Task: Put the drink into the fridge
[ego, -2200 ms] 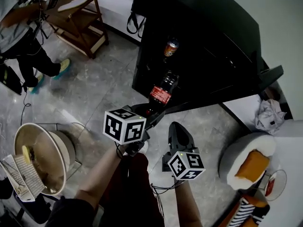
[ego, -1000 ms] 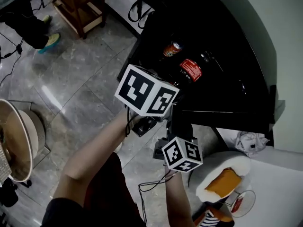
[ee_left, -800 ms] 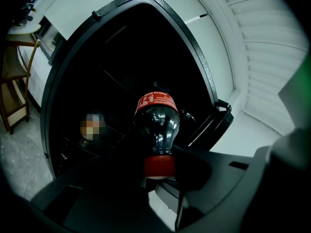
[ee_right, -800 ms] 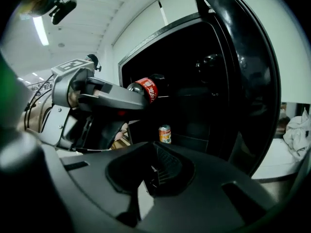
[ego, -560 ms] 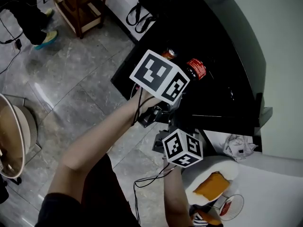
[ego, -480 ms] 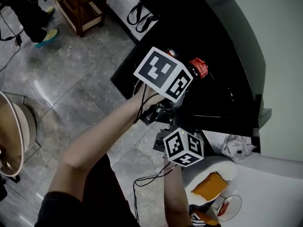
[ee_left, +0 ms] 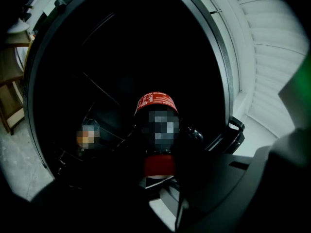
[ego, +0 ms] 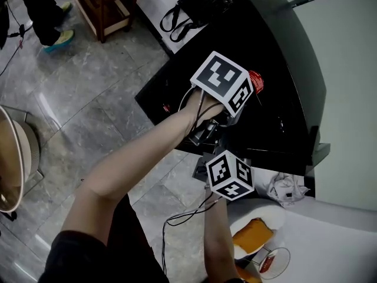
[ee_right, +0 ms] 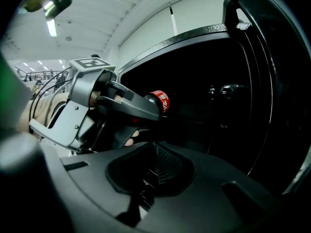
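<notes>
A dark cola bottle [ee_left: 156, 125] with a red label and red cap lies neck-first in my left gripper [ee_left: 160, 183], which is shut on its neck. In the head view the bottle's red label [ego: 257, 81] pokes out past the left gripper's marker cube, inside the open black fridge [ego: 277, 46]. The right gripper view shows the left gripper [ee_right: 151, 111] holding the bottle [ee_right: 160, 101] in the dark fridge opening. My right gripper [ego: 231, 174] hangs lower, in front of the fridge. Its jaws [ee_right: 150, 171] are shut, with nothing between them.
A can [ee_left: 87, 135] stands on a wire shelf inside the fridge, left of the bottle. The fridge door [ee_right: 262, 57] stands open at the right. A black bag [ego: 200, 2] lies on top of the fridge. A wooden cart [ego: 109, 5] and a person's shoe [ego: 59, 38] are at the far left.
My left gripper has carried the bottle up from floor level and forward into the fridge opening. The right gripper has stayed low and shut in front of the fridge.
</notes>
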### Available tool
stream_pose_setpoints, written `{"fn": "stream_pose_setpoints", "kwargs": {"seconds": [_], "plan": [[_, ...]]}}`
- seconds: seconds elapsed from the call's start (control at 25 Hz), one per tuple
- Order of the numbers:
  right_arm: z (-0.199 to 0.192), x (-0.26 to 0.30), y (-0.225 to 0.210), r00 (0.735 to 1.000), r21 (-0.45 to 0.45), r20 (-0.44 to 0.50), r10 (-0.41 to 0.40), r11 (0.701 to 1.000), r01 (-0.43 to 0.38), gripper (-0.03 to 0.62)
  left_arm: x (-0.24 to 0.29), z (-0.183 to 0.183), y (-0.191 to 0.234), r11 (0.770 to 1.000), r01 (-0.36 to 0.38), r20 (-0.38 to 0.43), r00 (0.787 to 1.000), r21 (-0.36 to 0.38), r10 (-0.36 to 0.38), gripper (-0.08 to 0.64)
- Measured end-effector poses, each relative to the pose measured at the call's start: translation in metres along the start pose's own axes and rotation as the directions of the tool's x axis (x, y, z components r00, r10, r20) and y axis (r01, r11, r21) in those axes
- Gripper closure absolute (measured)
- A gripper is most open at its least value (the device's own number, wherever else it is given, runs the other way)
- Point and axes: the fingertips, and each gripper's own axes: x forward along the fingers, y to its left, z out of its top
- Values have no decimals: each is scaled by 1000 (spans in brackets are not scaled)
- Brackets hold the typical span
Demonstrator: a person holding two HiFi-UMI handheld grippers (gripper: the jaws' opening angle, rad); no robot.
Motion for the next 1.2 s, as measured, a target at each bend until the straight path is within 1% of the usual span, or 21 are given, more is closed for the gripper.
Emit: {"fn": "stream_pose_setpoints", "kwargs": {"seconds": [0.08, 0.36, 0.56, 0.72, 0.96, 1.2], "plan": [[5, 3, -4, 1000, -8, 3, -2, 1000, 2, 574, 4, 4, 3, 1000, -20, -7, 1000, 4, 20, 446], [20, 12, -16, 1000, -21, 15, -14, 1000, 14, 574, 18, 13, 10, 995, -79, -53, 995, 62, 82, 451], [27, 21, -23, 1000, -25, 14, -20, 999, 20, 574, 29, 19, 18, 990, -120, -78, 989, 69, 125, 451], [29, 26, -29, 1000, -23, 7, -21, 999, 21, 574, 35, 25, 23, 987, -147, -68, 986, 67, 152, 453], [30, 38, -36, 999, -36, -23, -27, 999, 26, 574, 42, 31, 25, 988, -149, -48, 987, 46, 151, 453], [29, 46, -42, 998, -62, -43, -36, 998, 33, 574, 48, 35, 24, 981, -173, -52, 983, 91, 178, 453]]}}
